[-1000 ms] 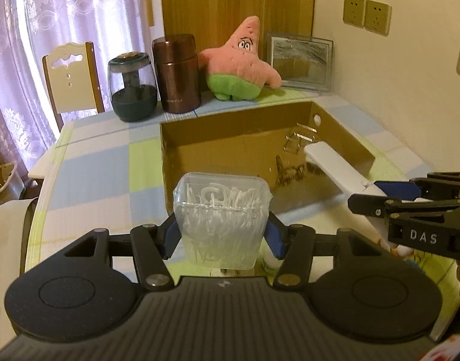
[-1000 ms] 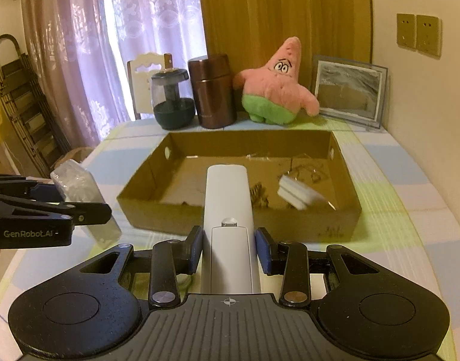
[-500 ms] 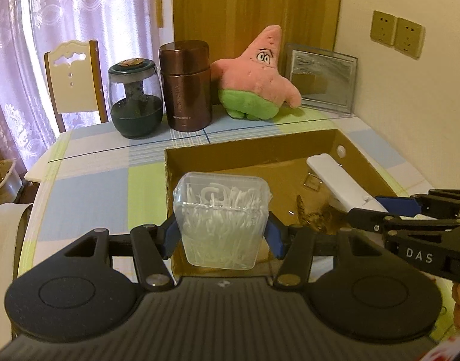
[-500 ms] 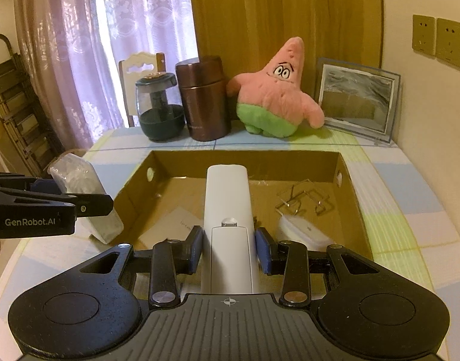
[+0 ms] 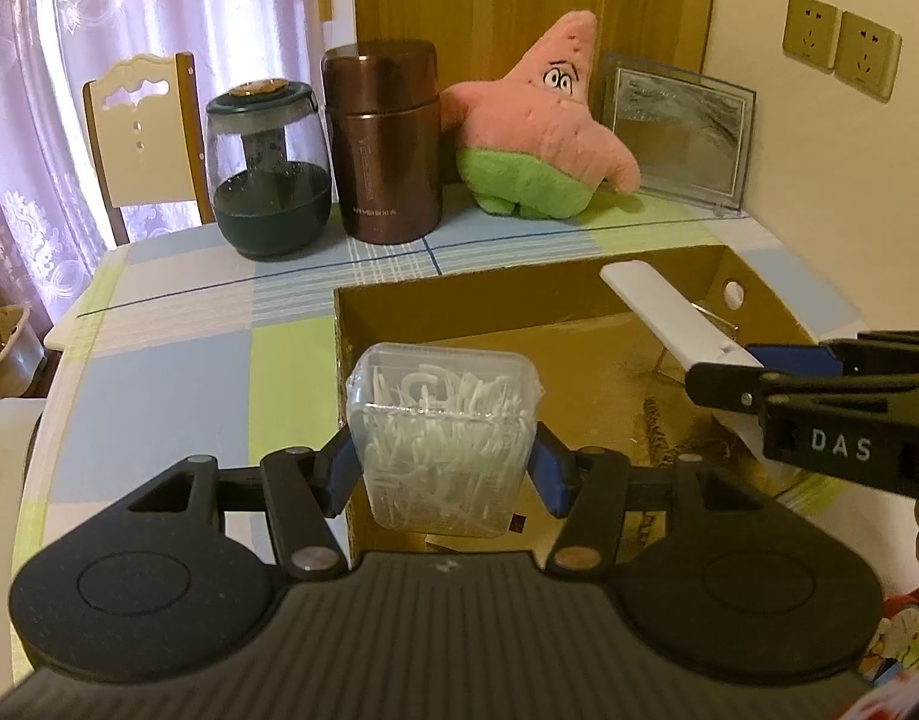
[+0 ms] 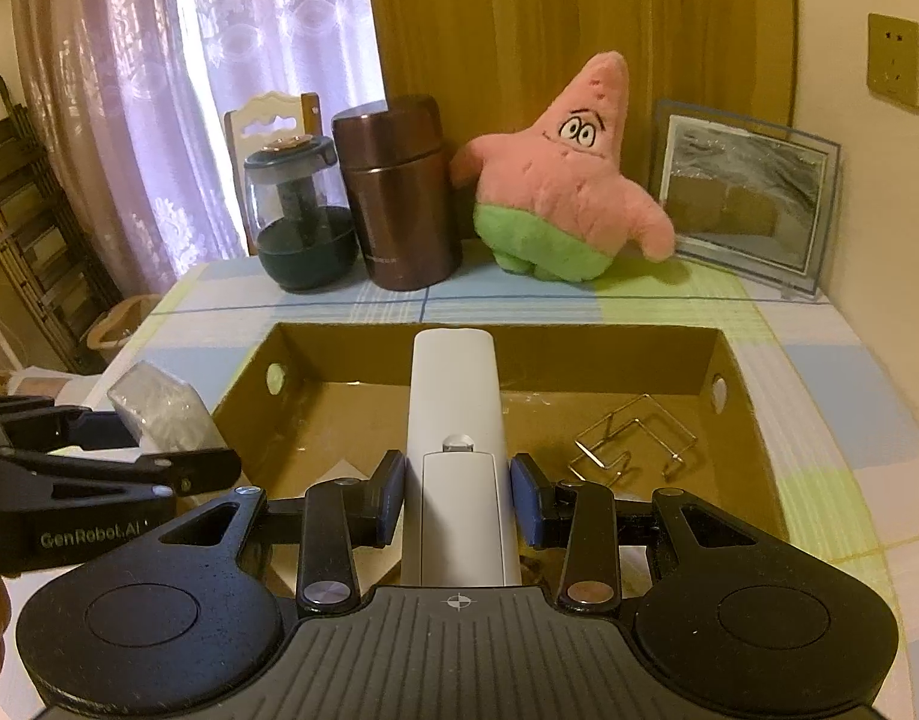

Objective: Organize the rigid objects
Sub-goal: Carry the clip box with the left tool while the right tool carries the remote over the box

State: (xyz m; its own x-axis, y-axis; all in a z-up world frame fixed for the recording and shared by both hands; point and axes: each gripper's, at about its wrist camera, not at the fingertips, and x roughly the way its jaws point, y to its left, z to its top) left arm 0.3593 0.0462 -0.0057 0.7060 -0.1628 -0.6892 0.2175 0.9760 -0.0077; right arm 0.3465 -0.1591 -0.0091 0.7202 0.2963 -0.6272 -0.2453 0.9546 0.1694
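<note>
My left gripper (image 5: 444, 471) is shut on a clear plastic box of white floss picks (image 5: 444, 438), held above the near left corner of an open cardboard box (image 5: 459, 291). My right gripper (image 6: 457, 498) is shut on a long white remote (image 6: 456, 414), which reaches out over the cardboard box (image 6: 495, 339). A bent wire clip (image 6: 633, 438) lies on the box floor at the right. In the left wrist view the right gripper (image 5: 741, 369) and the remote (image 5: 657, 312) come in from the right. In the right wrist view the left gripper (image 6: 171, 444) and the floss box (image 6: 159, 405) are at the left.
Along the table's far edge stand a dark glass jar (image 5: 267, 180), a brown metal canister (image 5: 387, 144), a pink star plush (image 5: 543, 132) and a framed picture (image 5: 675, 138). A chair (image 5: 141, 138) stands behind the table by the curtain. The wall with sockets (image 5: 840, 48) is at the right.
Both grippers have moved forward with their loads, from in front of the cardboard box to over its near part. Neither grip has changed.
</note>
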